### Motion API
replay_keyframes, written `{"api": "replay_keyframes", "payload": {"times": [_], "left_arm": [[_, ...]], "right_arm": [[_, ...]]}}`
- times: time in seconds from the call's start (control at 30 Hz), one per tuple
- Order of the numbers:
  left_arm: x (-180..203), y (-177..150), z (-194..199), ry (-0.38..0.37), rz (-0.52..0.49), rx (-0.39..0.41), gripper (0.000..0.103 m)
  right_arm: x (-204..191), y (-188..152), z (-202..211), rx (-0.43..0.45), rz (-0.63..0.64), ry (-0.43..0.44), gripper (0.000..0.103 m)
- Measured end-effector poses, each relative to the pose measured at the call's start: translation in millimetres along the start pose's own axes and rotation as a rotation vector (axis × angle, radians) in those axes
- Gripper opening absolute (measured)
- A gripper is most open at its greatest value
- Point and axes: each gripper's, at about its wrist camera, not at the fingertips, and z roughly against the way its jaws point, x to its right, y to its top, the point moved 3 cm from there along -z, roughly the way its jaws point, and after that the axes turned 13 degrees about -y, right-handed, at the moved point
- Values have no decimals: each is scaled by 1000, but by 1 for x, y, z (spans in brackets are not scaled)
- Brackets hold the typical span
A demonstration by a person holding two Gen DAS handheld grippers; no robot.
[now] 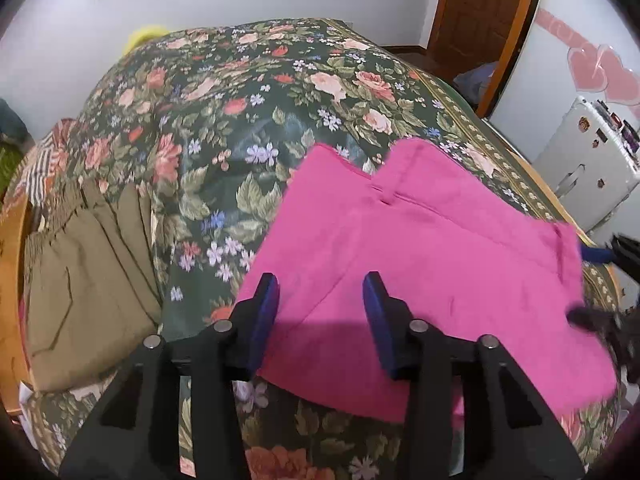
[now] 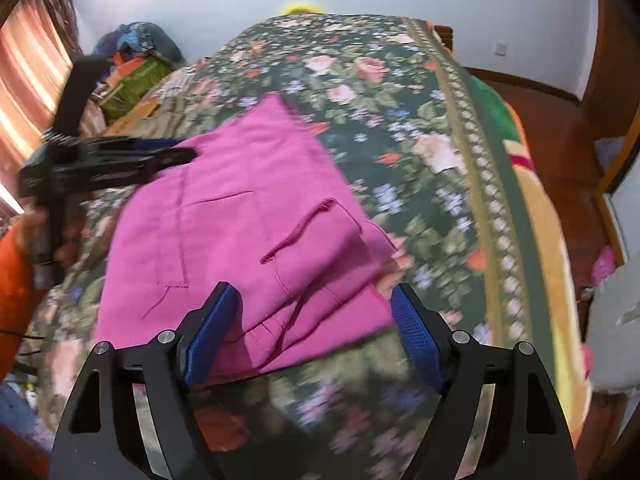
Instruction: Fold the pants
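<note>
Both grippers [image 1: 320, 292] [image 2: 316, 304] agape over folded pink pants [image 1: 420, 264].

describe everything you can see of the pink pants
The pink pants are plain magenta woven cloth, already folded into a compact, roughly rectangular stack lying flat on the floral bedspread. A belt loop, seams and a slit pocket show. Both grippers are open above its near edge; neither is seen gripping it.

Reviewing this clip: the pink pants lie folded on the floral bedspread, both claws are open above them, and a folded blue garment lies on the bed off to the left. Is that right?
One thing is off: the garment lying to the left is olive-brown, not blue, as the left wrist view shows. The rest holds: the pink pants lie folded on the floral bedspread, and the left claw and right claw are both open above them.
</note>
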Motion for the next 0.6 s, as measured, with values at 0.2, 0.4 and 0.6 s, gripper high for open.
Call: {"api": "replay_keyframes", "payload": {"times": [0.2,0.4,0.6], "left_arm": [[7,-23,15,-18,-6,-9,21],[25,-44,31,-22,-46,1,17],[23,-53,39,-39,-3,16,17]], "right_arm": [[14,15,5,26,-12,-57,77],[1,15,19,82,-24,14,77],[-3,20,-16,16,-49,91,75]]}}
